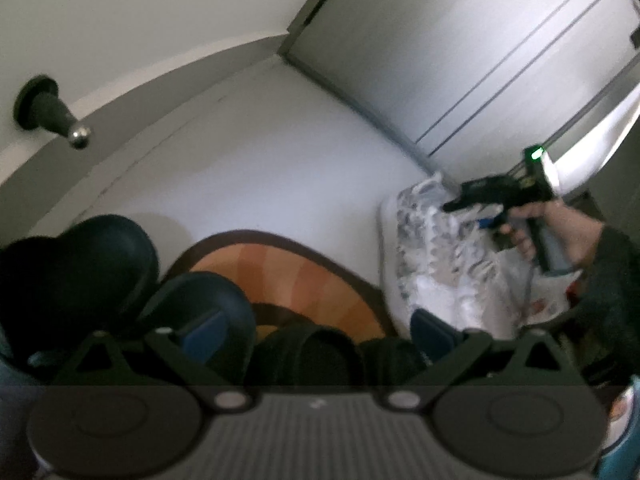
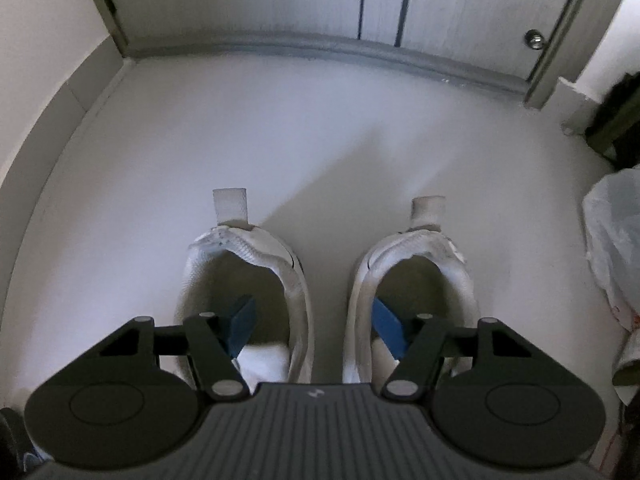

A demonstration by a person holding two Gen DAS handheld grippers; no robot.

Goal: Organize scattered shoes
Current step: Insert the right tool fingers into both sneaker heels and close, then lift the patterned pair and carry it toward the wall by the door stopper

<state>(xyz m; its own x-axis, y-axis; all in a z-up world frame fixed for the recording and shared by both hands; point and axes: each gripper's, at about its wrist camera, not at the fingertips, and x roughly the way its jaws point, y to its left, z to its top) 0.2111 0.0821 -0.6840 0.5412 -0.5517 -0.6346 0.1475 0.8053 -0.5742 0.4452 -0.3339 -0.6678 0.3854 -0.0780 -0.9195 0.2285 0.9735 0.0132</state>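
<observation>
The right gripper [image 2: 316, 326] was seen spread wide above a pair of white sneakers, one blue pad [image 2: 242, 326] dipped into the opening of the left-hand sneaker [image 2: 244, 280] and the other pad into the right-hand sneaker [image 2: 416, 280]; nothing was clamped between them. The two sneakers were set side by side on the pale floor [image 2: 280, 140], a narrow gap between them, heel tabs pointed toward a closed white door [image 2: 384, 0]. A plastic bag [image 2: 612, 232] was visible at the right edge.

The left gripper [image 1: 316, 330] was likewise held wide open and empty, hung over a pair of dark blue clogs [image 1: 120, 272] at the left and a dark slipper [image 1: 304, 352] directly below (much blurred). An orange mat with a brown border [image 1: 296, 272] was lain partly under these. Further right, the patterned white sneakers [image 1: 432, 248] were seen with the right hand [image 1: 560, 236] and its tool above them. A door stopper [image 1: 52, 110] was fixed to the wall.
</observation>
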